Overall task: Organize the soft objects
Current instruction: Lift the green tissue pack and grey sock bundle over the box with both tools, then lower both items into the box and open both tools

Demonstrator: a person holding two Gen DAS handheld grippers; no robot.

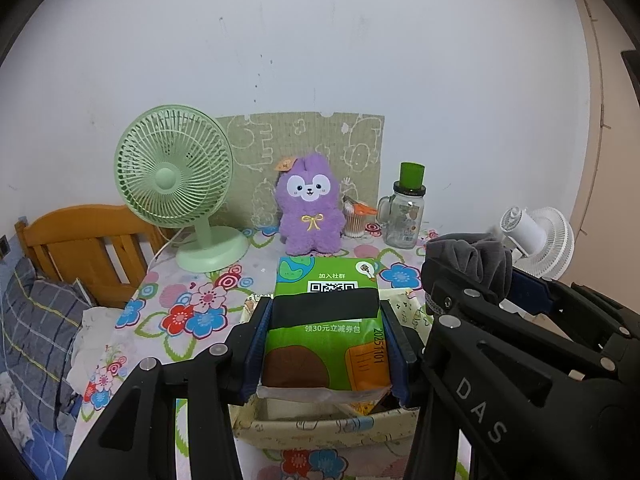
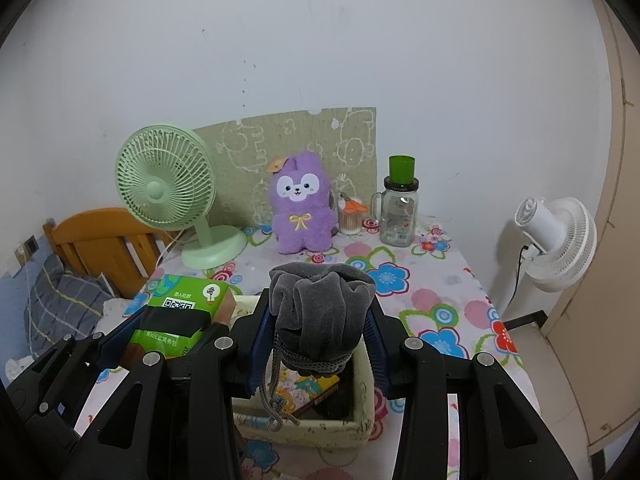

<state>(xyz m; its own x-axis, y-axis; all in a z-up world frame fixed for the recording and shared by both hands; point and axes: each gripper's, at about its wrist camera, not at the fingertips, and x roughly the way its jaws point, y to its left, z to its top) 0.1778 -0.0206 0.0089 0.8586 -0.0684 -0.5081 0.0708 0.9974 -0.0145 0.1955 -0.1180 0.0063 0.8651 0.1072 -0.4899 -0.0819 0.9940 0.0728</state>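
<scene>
My left gripper [image 1: 326, 340] is shut on a green tissue pack [image 1: 326, 320] and holds it above a cream fabric box [image 1: 320, 428]. The tissue pack also shows in the right wrist view [image 2: 180, 316]. My right gripper [image 2: 320, 340] is shut on a grey velvet drawstring pouch [image 2: 320, 312] and holds it over the same box [image 2: 360, 428], its cord hanging inside. The pouch shows at the right of the left wrist view [image 1: 472, 260]. A purple plush toy [image 1: 310, 208] stands at the back of the table.
A green desk fan [image 1: 176, 184] stands at the back left. A glass jar with a green lid [image 1: 404, 212] and a cup of cotton swabs [image 1: 356, 220] stand beside the plush. A white fan [image 2: 556, 240] is off the table's right edge. A wooden bed frame [image 1: 80, 248] is left.
</scene>
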